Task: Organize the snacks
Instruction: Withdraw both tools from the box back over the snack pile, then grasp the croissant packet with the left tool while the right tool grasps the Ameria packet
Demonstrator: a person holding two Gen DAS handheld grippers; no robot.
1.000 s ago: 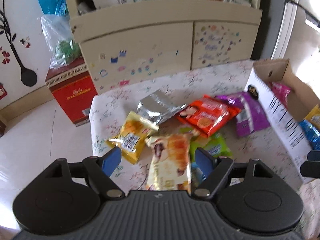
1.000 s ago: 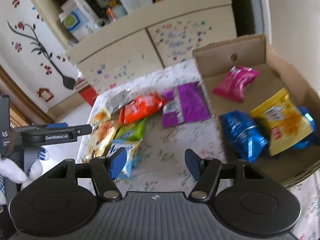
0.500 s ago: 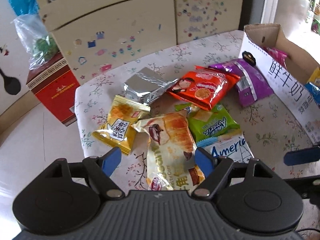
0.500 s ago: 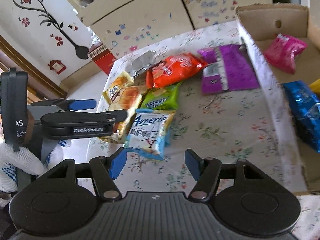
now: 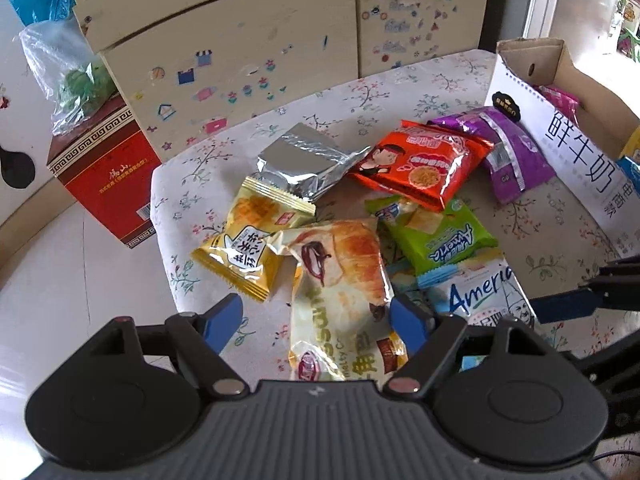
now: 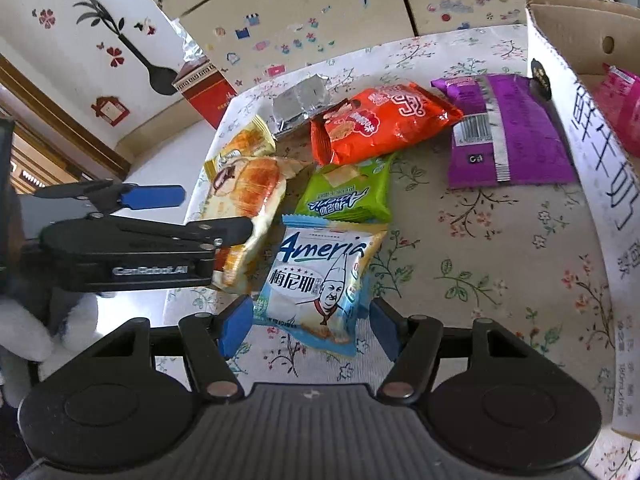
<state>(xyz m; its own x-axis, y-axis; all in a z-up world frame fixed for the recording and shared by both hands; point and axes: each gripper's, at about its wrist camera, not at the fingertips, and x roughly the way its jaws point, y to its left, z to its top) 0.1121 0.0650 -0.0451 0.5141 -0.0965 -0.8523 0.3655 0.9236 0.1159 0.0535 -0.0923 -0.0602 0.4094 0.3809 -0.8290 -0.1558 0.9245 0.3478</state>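
Note:
Several snack packs lie on a floral table. My left gripper is open, its jaws either side of the near end of a croissant pack, also in the right wrist view. My right gripper is open around the near end of a blue-white America pack. Beyond lie a green pack, an orange pack, a purple pack, a silver pack and a yellow pack. The cardboard box stands on the right.
A pink pack lies inside the box. A cream cabinet with stickers stands behind the table. A red carton with a plastic bag on top sits on the floor to the left. The table's left edge drops to the floor.
Both grippers moved down and forward to the near packs. The left now straddles the croissant pack, the right the America pack. Both stayed open.

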